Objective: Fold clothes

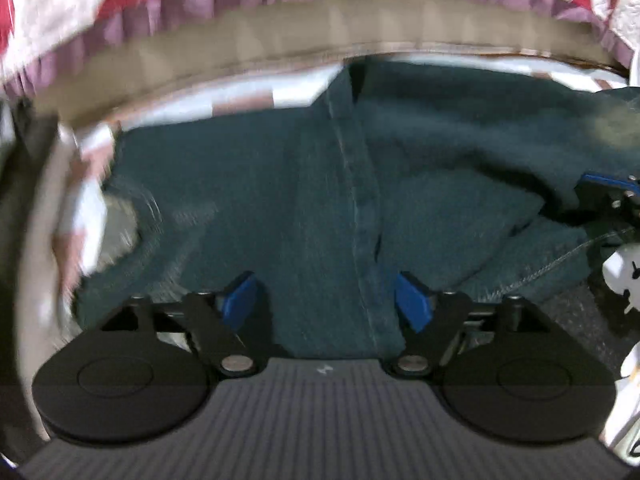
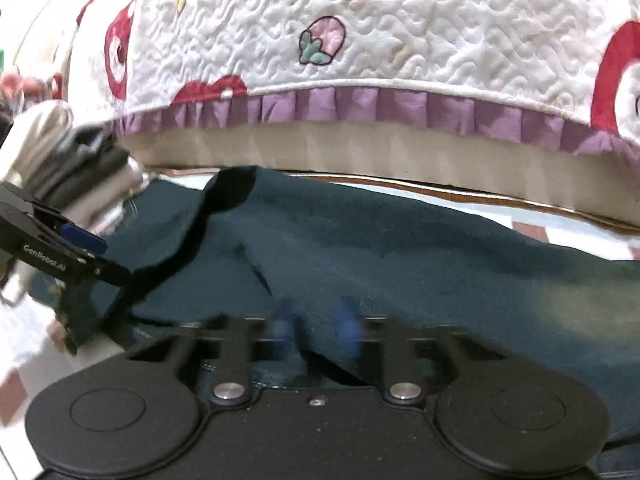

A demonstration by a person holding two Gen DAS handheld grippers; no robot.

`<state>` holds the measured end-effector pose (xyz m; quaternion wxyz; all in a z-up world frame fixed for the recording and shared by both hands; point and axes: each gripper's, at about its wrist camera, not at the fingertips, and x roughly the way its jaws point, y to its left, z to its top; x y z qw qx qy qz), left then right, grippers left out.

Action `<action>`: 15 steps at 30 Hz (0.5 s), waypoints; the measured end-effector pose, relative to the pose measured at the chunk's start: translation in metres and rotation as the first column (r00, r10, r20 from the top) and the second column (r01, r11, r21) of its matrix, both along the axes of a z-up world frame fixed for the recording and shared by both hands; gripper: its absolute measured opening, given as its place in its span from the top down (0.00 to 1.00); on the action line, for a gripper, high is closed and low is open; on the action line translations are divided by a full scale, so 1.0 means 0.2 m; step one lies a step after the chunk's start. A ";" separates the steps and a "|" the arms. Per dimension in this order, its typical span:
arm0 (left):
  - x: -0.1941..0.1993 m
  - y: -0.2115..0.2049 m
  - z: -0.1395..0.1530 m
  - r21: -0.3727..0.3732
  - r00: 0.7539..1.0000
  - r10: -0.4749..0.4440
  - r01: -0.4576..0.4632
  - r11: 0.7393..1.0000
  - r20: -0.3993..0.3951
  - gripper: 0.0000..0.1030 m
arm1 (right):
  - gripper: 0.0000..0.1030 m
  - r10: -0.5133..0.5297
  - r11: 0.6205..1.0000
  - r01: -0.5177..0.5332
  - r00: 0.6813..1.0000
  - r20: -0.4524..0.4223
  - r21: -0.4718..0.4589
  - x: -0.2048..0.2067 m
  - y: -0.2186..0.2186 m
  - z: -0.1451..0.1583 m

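Jeans (image 1: pixel 328 200) seam: left view only; strawberry quilt (image 2: pixel 360 32): right view.

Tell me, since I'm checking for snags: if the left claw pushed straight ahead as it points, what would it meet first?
Most likely the dark teal jeans. The left claw is open with the denim's stitched seam running between its fingers. Depth is blurred, so whether it already touches is unclear.

A checked cloth (image 1: pixel 244 100) in white and reddish squares is covering the surface, and dark jeans (image 1: pixel 248 184) are lying spread across it, reaching toward the far edge beneath a bed (image 2: pixel 360 148).
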<state>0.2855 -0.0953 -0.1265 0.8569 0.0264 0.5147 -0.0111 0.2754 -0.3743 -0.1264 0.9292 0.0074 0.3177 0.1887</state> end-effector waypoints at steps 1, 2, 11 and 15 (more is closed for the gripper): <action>0.02 0.02 -0.03 -0.011 0.999 0.027 -0.027 1.000 -0.034 0.25 | 0.95 -0.009 0.999 0.010 1.000 -0.021 0.040 0.01 -0.02 0.00; 0.03 0.02 -0.05 -0.018 0.998 0.047 -0.048 0.999 -0.037 0.23 | 0.95 -0.012 0.999 0.013 1.000 -0.025 0.043 0.01 -0.02 -0.01; 0.04 -0.11 0.05 0.223 0.988 -0.148 0.156 0.962 -0.053 0.96 | 0.87 0.120 0.991 -0.125 0.989 0.084 0.047 -0.06 0.00 0.01; 0.13 0.02 0.21 0.339 0.996 -0.088 0.080 0.937 0.008 0.96 | 0.77 0.178 0.979 -0.187 0.979 0.103 0.083 -0.08 0.01 0.02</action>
